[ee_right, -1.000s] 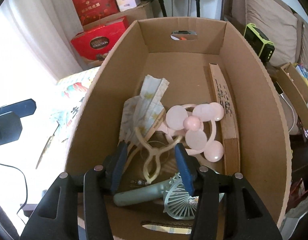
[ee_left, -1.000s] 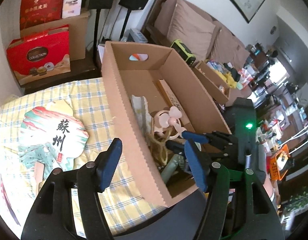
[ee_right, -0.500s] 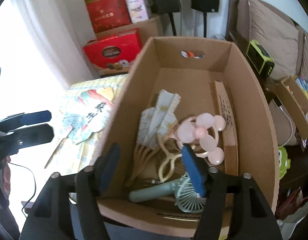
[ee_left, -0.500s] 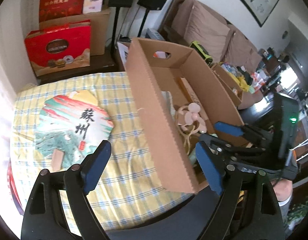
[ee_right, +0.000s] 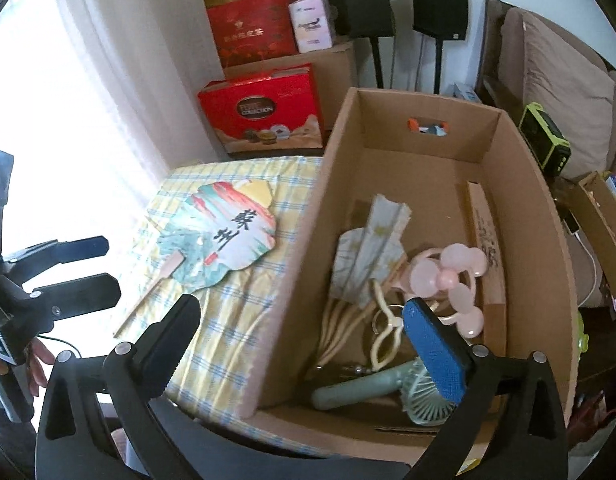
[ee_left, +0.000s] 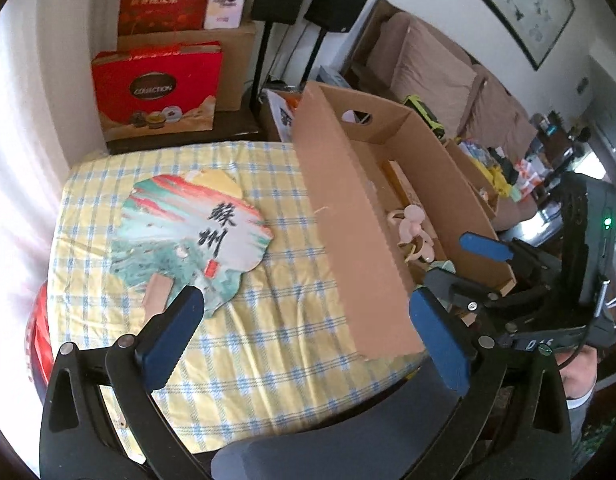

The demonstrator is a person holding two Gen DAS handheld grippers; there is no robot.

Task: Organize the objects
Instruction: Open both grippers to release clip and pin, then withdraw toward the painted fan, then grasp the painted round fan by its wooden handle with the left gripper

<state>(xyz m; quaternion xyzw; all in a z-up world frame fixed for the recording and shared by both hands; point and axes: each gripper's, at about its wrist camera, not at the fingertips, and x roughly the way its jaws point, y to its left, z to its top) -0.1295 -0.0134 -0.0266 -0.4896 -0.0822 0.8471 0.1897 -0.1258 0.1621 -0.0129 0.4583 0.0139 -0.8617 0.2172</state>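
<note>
Both claws wider, off corrugated cardboard box (ee_right: 523, 216)

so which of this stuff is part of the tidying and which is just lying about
Part of the job:
- cardboard box
- painted paper fan on the checked cloth
- pink fan, green fan, folded fan in the box

Lying about:
- red gift boxes
- speakers
- sofa

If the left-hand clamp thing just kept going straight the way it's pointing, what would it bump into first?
Most likely the checked tablecloth, in the bare stretch between the painted paper fan and the cardboard box. The left gripper points down at it, its jaws opening with nothing between them. Depth is hard to judge through this lens.
</note>
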